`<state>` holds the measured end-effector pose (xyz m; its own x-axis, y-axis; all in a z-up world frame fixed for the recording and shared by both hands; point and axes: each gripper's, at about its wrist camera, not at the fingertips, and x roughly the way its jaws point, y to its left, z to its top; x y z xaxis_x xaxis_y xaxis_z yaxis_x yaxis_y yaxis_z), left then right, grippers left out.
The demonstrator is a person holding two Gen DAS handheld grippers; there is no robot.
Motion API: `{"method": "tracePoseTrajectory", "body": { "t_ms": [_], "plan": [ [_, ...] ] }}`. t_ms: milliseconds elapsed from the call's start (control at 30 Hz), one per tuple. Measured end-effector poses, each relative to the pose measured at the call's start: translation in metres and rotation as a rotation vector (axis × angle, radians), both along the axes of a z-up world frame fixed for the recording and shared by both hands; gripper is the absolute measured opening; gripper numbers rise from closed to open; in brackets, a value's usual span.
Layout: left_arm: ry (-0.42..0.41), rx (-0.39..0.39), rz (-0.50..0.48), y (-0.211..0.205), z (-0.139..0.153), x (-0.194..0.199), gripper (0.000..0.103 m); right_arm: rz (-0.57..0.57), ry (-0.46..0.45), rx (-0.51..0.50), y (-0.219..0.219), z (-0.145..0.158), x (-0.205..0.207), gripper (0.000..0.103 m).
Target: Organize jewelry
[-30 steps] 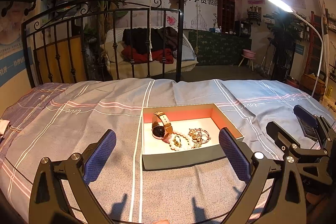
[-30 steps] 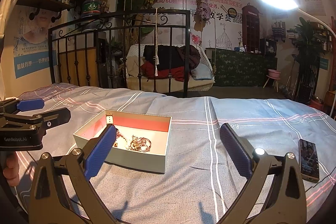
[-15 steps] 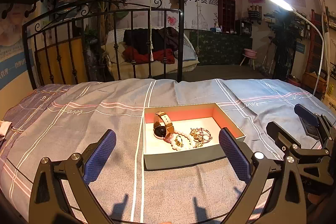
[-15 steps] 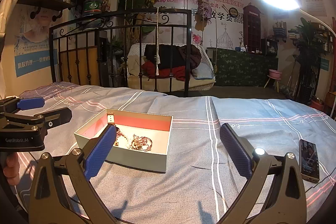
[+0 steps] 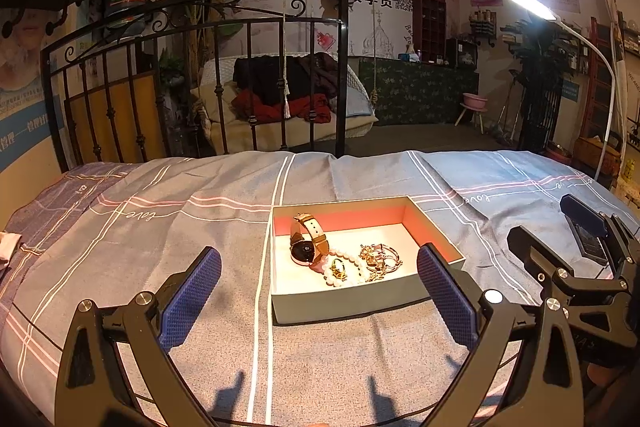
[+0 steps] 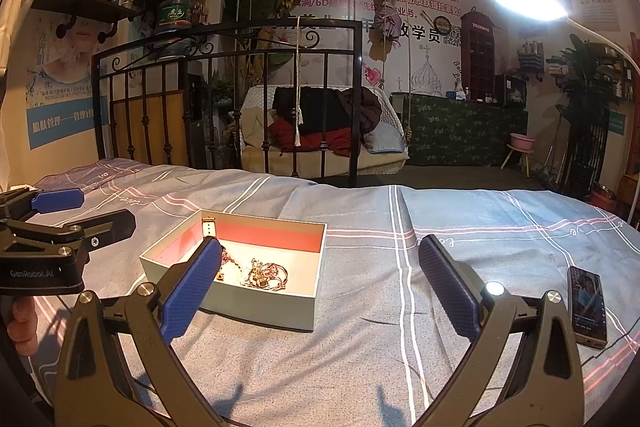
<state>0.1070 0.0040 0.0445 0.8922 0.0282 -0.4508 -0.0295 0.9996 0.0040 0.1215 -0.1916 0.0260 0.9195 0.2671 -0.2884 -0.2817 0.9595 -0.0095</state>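
The left gripper (image 5: 319, 291) is held wide open above the bedsheet (image 5: 160, 227). In the open box (image 5: 348, 297) a watch (image 5: 306, 241), a pearl bracelet (image 5: 352, 269) and rings (image 5: 378, 257) are seen. The right gripper (image 6: 320, 285) is also spread, nothing grasped; a phone (image 6: 586, 307) lies right.

The left claw (image 5: 318, 291) is wide open above the bed (image 5: 160, 227), and its two blue pads (image 5: 192, 297) hold nothing. A small box (image 5: 352, 297) sits on the bed cover just past the claw, near the middle of the bed. Its inside walls are pink. In the box, a watch (image 5: 306, 243) with a tan strap stands tilted at the left side. White beads (image 5: 348, 267) lie beside it, touching it. Gold rings and chains (image 5: 380, 259) lie in a little heap to their right. The right claw (image 5: 560, 239) is at the bed's right edge, open too. A black bed rail (image 5: 200, 75) stands at the far edge.
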Motion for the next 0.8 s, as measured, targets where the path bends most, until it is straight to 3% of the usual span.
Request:
{"method": "tracePoseTrajectory", "body": {
  "t_ms": [800],
  "plan": [
    [-0.017, -0.012, 0.0, -0.001, 0.006, -0.004, 0.097, 0.007, -0.034, 0.02, -0.005, 0.012, -0.007, 0.097]
  ]
}}
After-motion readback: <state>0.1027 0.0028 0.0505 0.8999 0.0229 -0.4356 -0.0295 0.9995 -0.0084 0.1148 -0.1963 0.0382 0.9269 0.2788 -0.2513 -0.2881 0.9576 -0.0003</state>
